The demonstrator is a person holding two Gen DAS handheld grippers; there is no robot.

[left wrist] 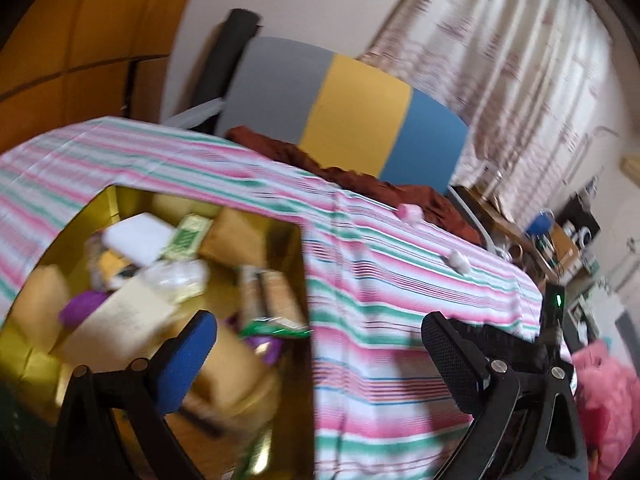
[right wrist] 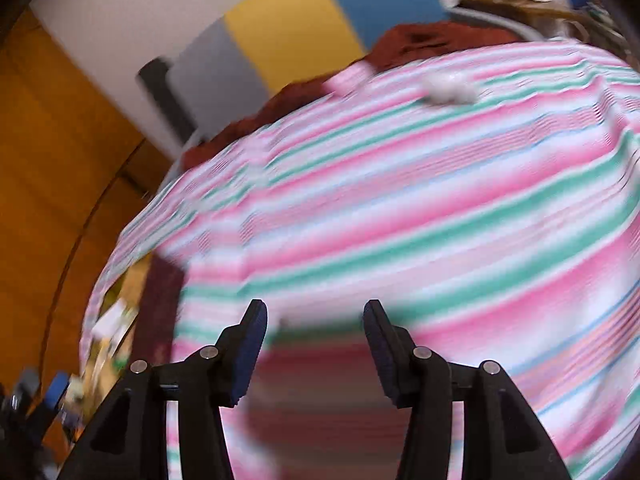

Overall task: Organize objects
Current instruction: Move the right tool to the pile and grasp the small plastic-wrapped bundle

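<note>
A yellow box (left wrist: 292, 280) sits on the striped bedsheet (left wrist: 400, 300) at the left, filled with packets, a white pad (left wrist: 136, 236), a purple item (left wrist: 80, 308) and a green packet (left wrist: 276, 328). My left gripper (left wrist: 316, 356) is open and empty, its left finger over the box, its right finger over the sheet. Two small objects lie on the sheet: a pink one (left wrist: 410, 212) (right wrist: 348, 78) and a white crumpled one (left wrist: 458, 258) (right wrist: 450, 88). My right gripper (right wrist: 316, 344) is open and empty, low over the blurred sheet (right wrist: 400, 200). The box edge (right wrist: 108, 328) shows at the left.
A grey, yellow and blue headboard (left wrist: 352, 116) stands behind the bed, with a dark red cloth (left wrist: 360, 176) along it. A cluttered desk (left wrist: 560, 240) and curtains (left wrist: 500, 60) are at the right. An orange wardrobe (left wrist: 72, 32) is at the left.
</note>
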